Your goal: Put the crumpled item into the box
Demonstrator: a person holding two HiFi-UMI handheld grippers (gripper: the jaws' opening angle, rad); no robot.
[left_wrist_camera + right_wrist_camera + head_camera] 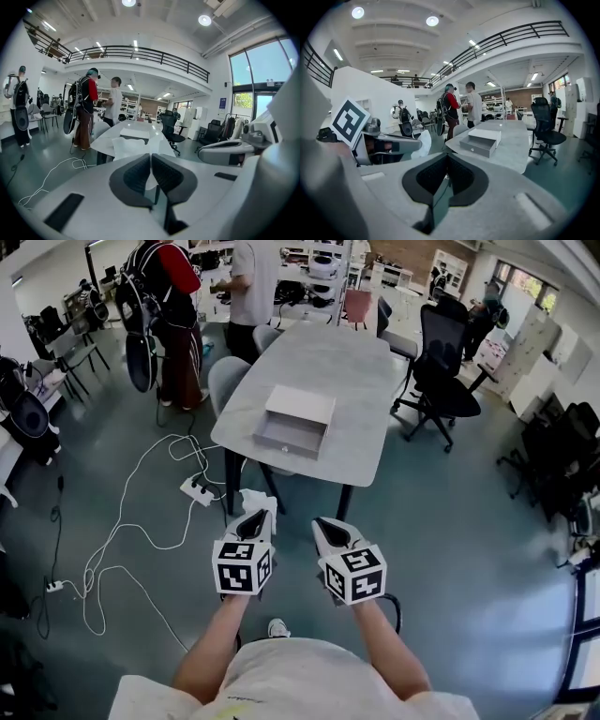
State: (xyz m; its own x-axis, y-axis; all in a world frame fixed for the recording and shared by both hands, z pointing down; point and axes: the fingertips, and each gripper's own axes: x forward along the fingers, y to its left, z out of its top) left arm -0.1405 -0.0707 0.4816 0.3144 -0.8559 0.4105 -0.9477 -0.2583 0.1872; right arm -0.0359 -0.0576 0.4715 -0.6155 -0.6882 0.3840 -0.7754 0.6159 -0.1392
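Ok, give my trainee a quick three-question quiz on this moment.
1. True or false: the right gripper holds the crumpled item.
2. Where does the box sit? A) on the floor B) on the table C) on a chair
3. Fill in: the box's drawer stands ____.

Key: 1 false, the left gripper is shut on it and the right is shut on nothing; 2 B; 3 open.
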